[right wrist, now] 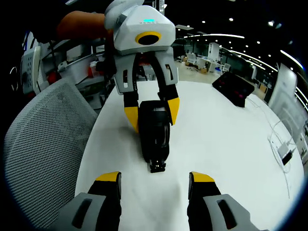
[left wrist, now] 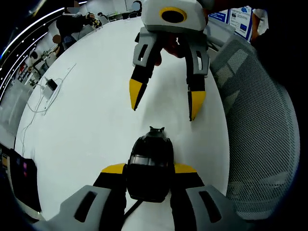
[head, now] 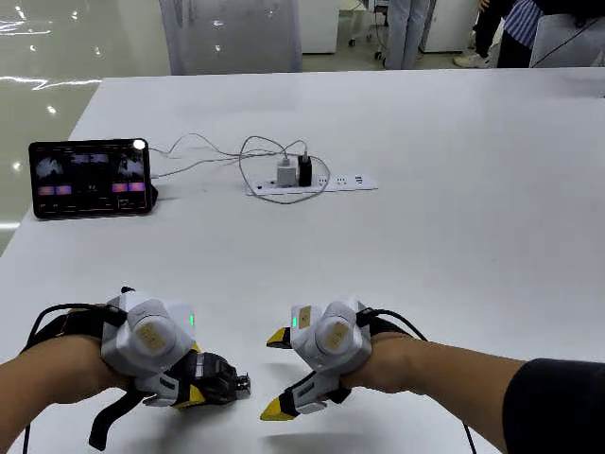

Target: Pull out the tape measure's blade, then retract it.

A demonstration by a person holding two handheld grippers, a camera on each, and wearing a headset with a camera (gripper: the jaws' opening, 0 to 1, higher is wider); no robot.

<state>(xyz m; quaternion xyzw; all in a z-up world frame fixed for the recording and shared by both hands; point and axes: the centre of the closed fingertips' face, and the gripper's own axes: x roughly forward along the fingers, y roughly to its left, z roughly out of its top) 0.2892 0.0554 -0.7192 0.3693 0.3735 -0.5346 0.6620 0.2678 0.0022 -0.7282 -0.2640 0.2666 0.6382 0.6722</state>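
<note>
Tape measure (left wrist: 150, 166) held in the left gripper (right wrist: 151, 113), blade not yet drawn.
It is pinched near the table's (head: 454, 189) front edge, its hook (right wrist: 157, 167) turned toward the right gripper (left wrist: 166, 98), whose jaws are spread nearby, seemingly to take it. A tablet (head: 92, 178) and power strip (head: 317, 184) are set well apart; the path is unobstructed.

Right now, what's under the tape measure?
White table. The tape measure, clamped in the left gripper, covers the spot beneath it, so I can't tell whether it touches the table.
</note>
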